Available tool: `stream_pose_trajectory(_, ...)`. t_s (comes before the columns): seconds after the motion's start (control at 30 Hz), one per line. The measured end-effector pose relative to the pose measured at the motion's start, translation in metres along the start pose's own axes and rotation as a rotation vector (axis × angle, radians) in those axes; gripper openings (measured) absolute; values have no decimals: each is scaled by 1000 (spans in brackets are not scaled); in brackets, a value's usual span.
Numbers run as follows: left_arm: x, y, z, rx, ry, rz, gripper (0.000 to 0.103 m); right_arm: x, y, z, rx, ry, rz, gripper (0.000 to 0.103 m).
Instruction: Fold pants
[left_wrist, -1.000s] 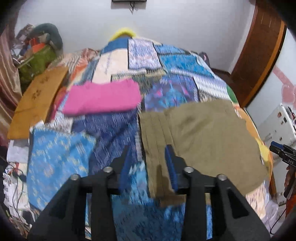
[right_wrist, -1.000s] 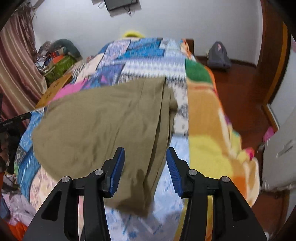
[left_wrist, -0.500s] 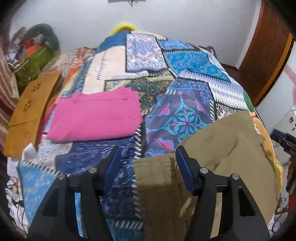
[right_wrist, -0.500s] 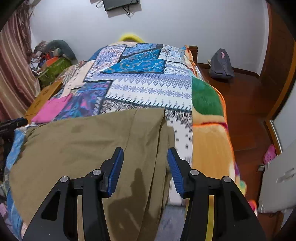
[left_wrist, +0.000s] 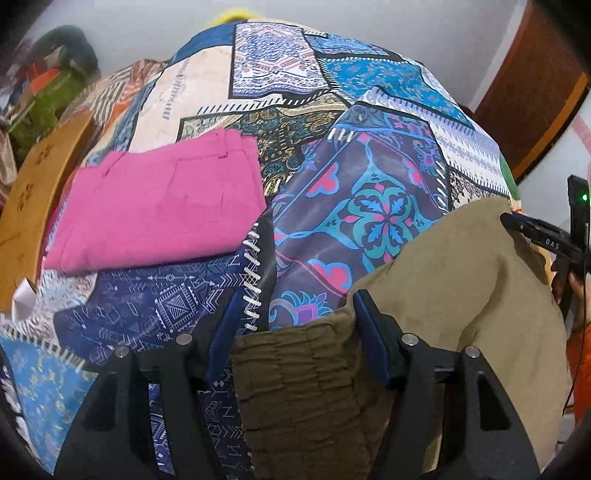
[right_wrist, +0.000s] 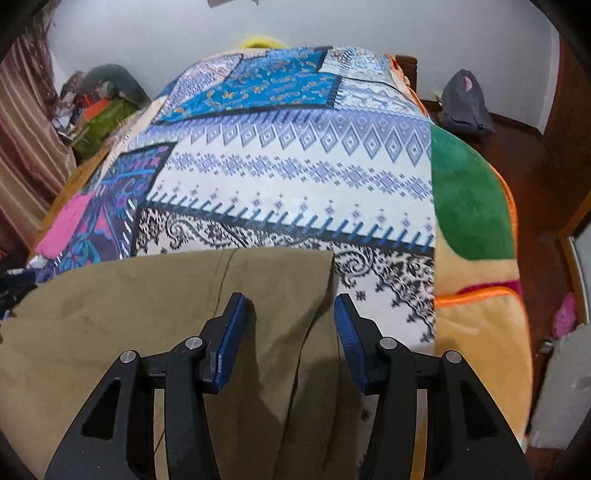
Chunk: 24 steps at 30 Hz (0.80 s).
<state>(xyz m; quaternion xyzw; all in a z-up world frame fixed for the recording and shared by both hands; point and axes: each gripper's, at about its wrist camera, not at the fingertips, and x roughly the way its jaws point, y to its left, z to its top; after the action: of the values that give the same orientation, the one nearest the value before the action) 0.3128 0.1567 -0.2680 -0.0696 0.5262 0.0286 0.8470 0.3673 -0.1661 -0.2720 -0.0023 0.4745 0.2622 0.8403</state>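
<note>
Olive pants (right_wrist: 110, 332) lie crosswise; waistband (left_wrist: 303, 387) left

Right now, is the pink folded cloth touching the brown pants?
Apart. The left wrist view shows patterned bedspread lying plainly between the pink folded cloth and the brown pants.

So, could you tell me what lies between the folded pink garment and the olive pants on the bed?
Only bare patchwork bedspread; nothing sits between the pink garment and the olive pants, as the left wrist view shows.
</note>
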Motion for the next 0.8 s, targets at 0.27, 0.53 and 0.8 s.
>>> stream_pose_trajectory(0.27, -5, -4, -9, 3, -60, 90, 67, -3, 24, 9, -122, -26, -119, 8)
stream_pose_trajectory(0.53, -31, -1, 10, 40, -92, 189, 67, -5, 24, 16, -143, 22, -236, 15)
stream_pose_trajectory(0.8, -78, -6, 6, 15, -146, 26, 67, -63, 69, 10, -150, -18, -81, 41)
